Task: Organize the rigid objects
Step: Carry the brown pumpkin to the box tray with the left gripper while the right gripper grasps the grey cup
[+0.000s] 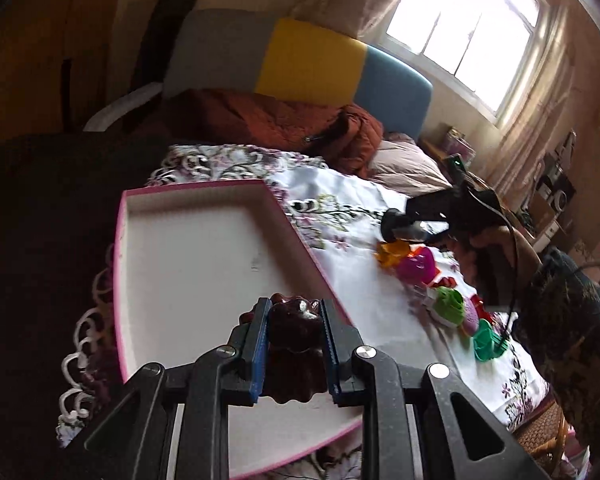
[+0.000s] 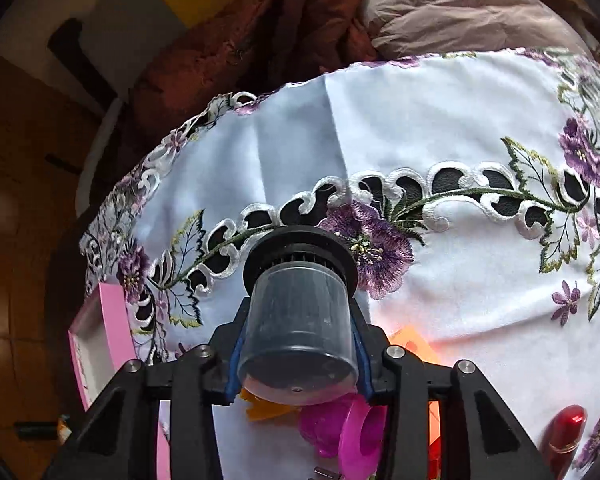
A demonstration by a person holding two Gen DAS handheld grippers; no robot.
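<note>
A dark brown ridged mould (image 1: 296,332) sits between the blue pads of my left gripper (image 1: 295,307), which is shut on it above the near end of a white tray with a pink rim (image 1: 188,248). My right gripper (image 2: 298,308) is shut on a grey translucent cylinder with a black flanged end (image 2: 300,344), held above the embroidered cloth. The left wrist view shows that cylinder (image 1: 404,230) at the right, over an orange mould (image 1: 394,252) and a magenta mould (image 1: 418,266). Green moulds (image 1: 448,304) lie nearer. Under the right gripper I see magenta pieces (image 2: 360,432).
A white cloth with purple flowers (image 2: 420,128) covers the surface. A red lipstick (image 2: 566,430) lies at the lower right. A rust quilted jacket (image 1: 284,124) and a pillow (image 1: 408,160) sit beyond the cloth. A person's patterned sleeve (image 1: 572,320) is at the right.
</note>
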